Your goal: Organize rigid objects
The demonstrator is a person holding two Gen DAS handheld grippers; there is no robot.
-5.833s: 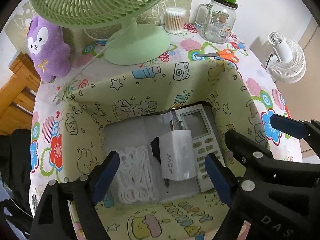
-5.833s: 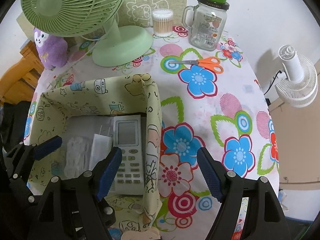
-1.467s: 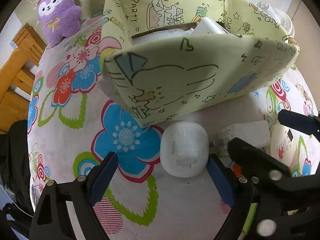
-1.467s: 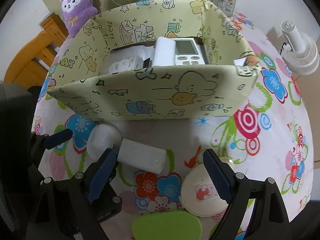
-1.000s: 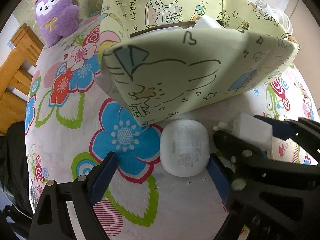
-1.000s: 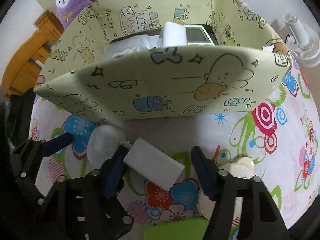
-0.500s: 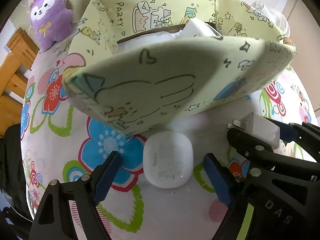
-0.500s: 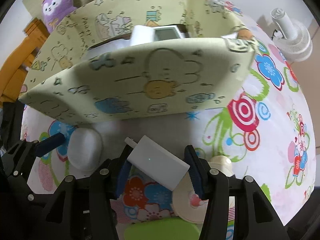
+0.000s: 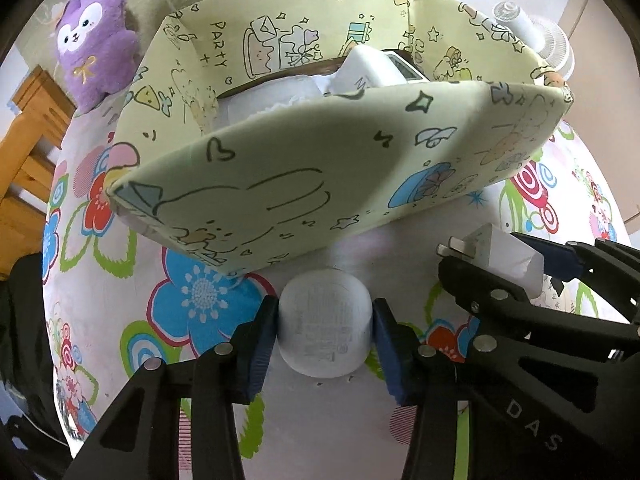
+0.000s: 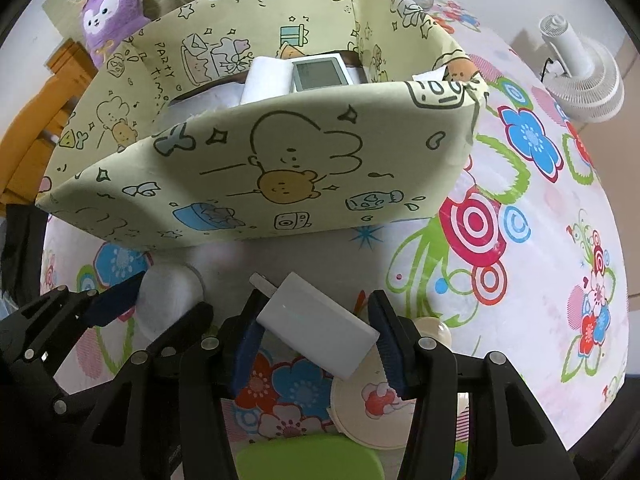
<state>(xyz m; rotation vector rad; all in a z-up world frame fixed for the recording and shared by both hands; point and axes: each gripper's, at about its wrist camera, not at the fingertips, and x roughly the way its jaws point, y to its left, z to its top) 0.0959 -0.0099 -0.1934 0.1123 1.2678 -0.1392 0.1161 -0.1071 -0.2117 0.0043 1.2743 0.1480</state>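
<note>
My left gripper [image 9: 324, 334] is shut on a rounded white earbud case [image 9: 324, 324], its blue pads pressing both sides just in front of the yellow cartoon-print storage box [image 9: 304, 184]. My right gripper [image 10: 316, 340] is shut on a white plug charger [image 10: 316, 326], held tilted off the flowered tablecloth with its prongs pointing up-left. In the right wrist view the earbud case [image 10: 170, 294] sits between the left gripper's fingers at lower left. Inside the box [image 10: 260, 176] lie another white charger [image 10: 266, 80] and a white remote [image 10: 320, 74].
A round cream disc [image 10: 374, 412] and a green object [image 10: 308, 460] lie below the right gripper. A purple plush [image 9: 96, 36] sits at the back left by a wooden piece of furniture [image 9: 24, 136]. A small white fan [image 10: 580, 68] stands off the table's right side.
The left gripper's jaws have closed from wide open onto the earbud case. The right gripper has lifted the plug charger a little and both views have edged toward the box.
</note>
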